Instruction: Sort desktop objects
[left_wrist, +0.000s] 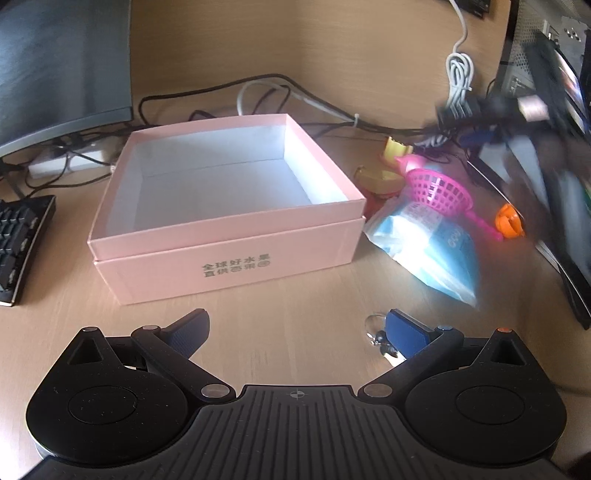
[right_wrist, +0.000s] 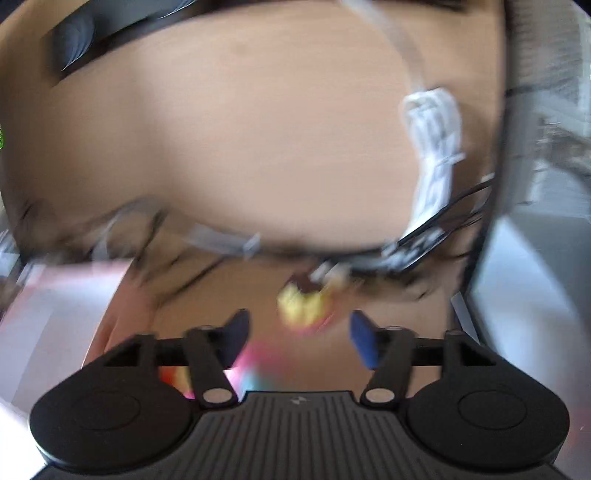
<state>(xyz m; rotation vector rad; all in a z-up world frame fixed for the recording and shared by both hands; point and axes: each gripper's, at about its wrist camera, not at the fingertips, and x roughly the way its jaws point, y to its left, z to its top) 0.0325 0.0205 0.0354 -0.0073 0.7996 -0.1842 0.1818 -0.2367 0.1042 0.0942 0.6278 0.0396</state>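
Beside pink box (left_wrist: 221, 206), toys blurred; left fingers (left_wrist: 404, 332) wide, right fingers (right_wrist: 364, 341) wide.

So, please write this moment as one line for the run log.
left claw open, empty | right claw open, blurred | box empty | toys beside box

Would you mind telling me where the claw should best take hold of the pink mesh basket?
Probably by the thin handle of the pink basket, coming from above: the handle juts out free toward the orange toy, while the bowl rests tilted on the blue packet.
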